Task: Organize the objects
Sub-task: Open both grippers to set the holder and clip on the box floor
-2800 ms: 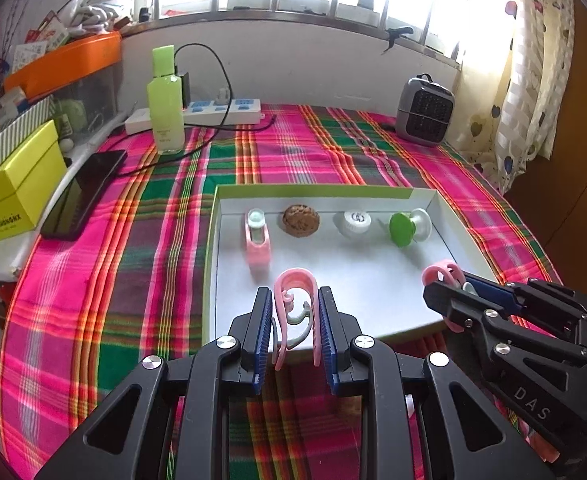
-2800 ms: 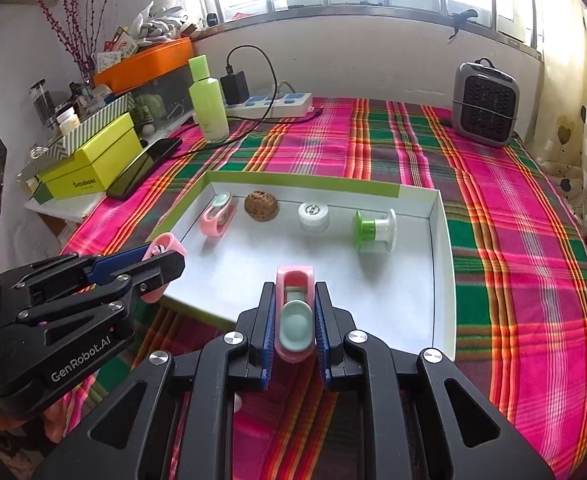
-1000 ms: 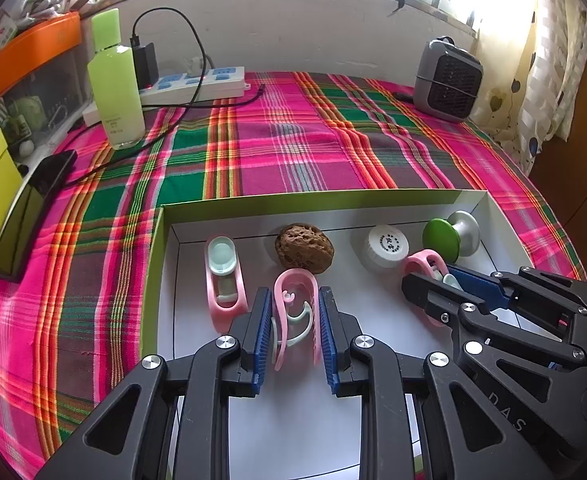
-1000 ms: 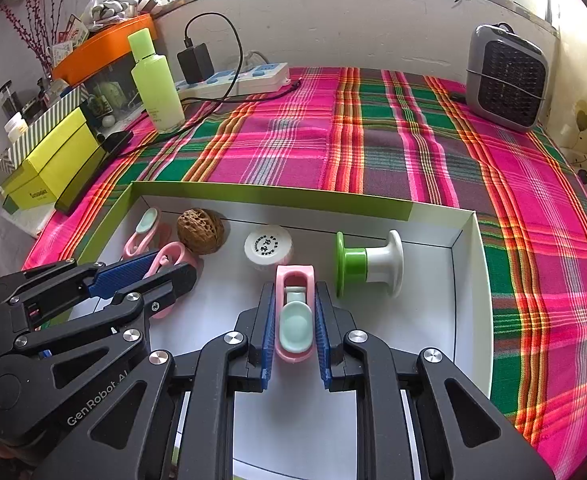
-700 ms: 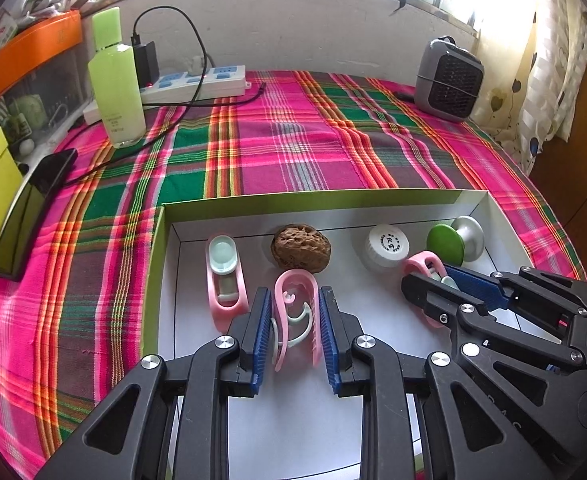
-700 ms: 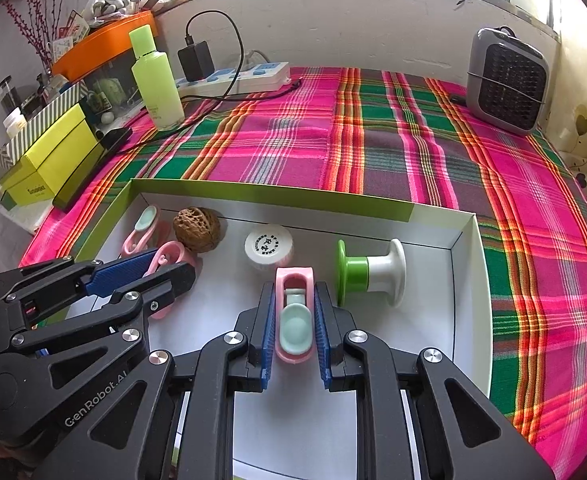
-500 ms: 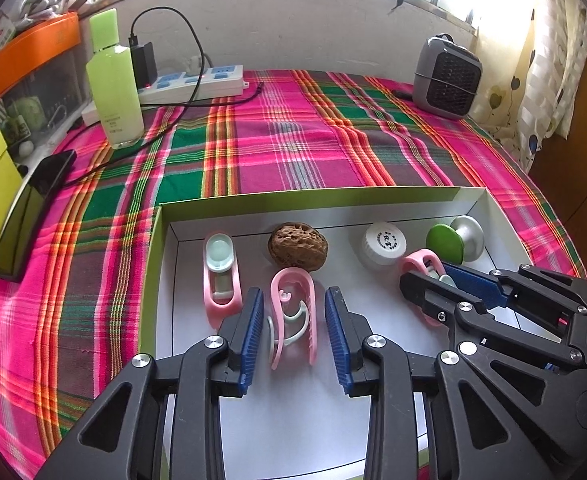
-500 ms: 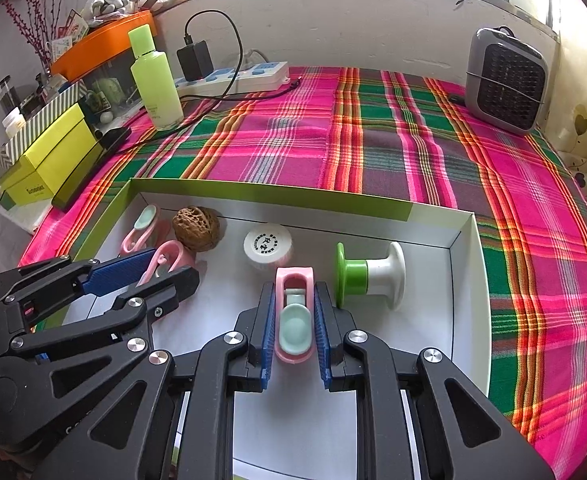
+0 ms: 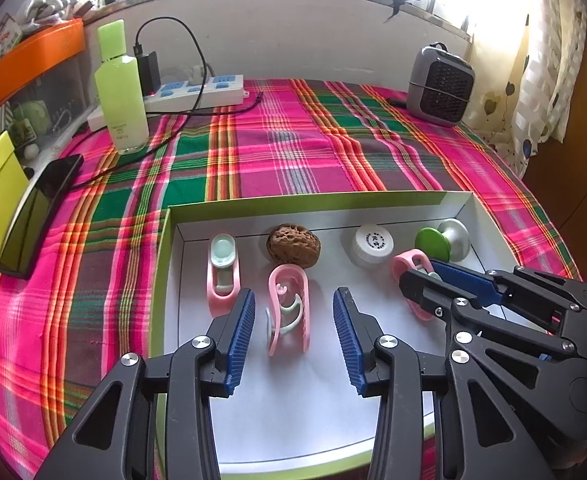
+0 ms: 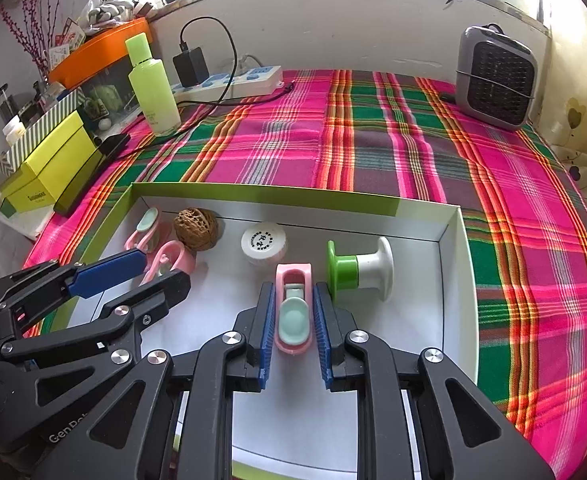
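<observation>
Pink plastic clip with a mint spring [image 9: 288, 309] lies on the floor of the white, green-rimmed cardboard tray [image 9: 317, 202], between the spread-apart jaws of the left gripper [image 9: 292, 326] and touching neither pad: the step in hand looks like a release. The right gripper [image 10: 292, 322] has its jaws closed on a second pink clip with a mint pad [image 10: 292, 312], just ahead of them a green-and-white spool [image 10: 359, 271]. Next, judging by this, the right jaws must part and both grippers lift clear.
</observation>
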{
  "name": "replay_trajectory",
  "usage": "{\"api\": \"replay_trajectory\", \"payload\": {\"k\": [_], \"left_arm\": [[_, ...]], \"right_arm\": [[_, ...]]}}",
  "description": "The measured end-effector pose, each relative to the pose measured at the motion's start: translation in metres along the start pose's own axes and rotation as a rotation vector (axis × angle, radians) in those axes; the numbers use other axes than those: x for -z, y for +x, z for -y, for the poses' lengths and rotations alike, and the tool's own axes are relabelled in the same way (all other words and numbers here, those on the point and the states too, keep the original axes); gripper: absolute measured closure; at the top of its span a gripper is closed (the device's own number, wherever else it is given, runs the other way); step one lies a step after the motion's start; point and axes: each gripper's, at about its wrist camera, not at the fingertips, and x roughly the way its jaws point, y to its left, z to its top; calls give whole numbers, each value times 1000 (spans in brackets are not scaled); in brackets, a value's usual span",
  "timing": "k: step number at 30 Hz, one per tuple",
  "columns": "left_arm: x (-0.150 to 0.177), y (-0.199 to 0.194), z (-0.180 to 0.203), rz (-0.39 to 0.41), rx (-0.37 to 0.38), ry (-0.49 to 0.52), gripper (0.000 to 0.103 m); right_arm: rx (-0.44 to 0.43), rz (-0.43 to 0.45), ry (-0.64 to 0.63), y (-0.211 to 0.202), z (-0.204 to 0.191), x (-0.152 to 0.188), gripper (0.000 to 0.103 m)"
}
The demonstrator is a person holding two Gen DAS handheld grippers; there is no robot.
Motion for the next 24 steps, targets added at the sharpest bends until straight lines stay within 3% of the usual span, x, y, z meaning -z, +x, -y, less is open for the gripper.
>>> {"api": "replay_trajectory", "payload": {"k": [8,24], "left_arm": [[5,-13,1,17,-2,-3,61],[22,-43,4,57,-2,-27,60]], "right_arm": [[6,22,-4,-12,-2,4,74],[11,80,-4,-43,-10,18,73]]}}
